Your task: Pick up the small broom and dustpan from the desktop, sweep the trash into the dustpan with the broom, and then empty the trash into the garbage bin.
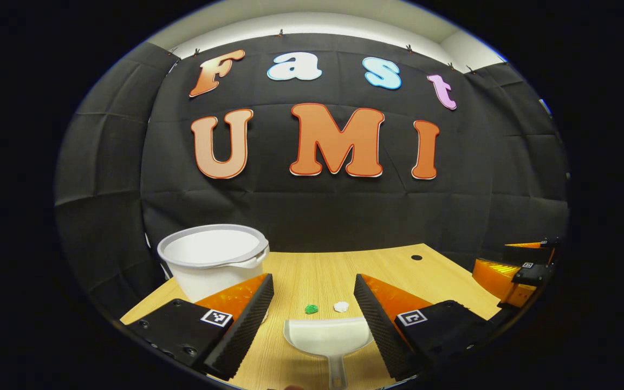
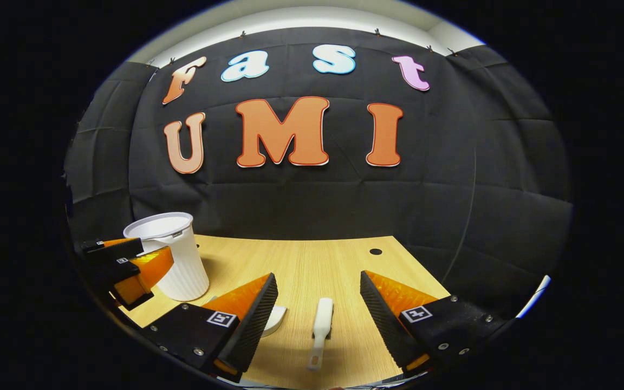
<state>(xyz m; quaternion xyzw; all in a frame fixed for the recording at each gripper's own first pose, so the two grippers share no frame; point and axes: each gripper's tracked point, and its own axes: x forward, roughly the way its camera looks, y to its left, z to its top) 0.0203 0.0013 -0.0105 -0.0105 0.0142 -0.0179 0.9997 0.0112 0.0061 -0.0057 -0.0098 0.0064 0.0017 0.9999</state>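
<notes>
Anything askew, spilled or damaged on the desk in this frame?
Nothing stands out. The garbage bin stands upright, the dustpan and broom lie flat on the desk, and the green scrap and white scrap in front of the dustpan are the expected trash.

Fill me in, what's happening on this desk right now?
Nothing is picked up yet. The left gripper hangs open over the white plastic dustpan, which lies flat on the wooden desk with a green scrap and a white scrap just beyond it. The right gripper is open around the small white broom. The white ribbed bin stands at the back left.
</notes>
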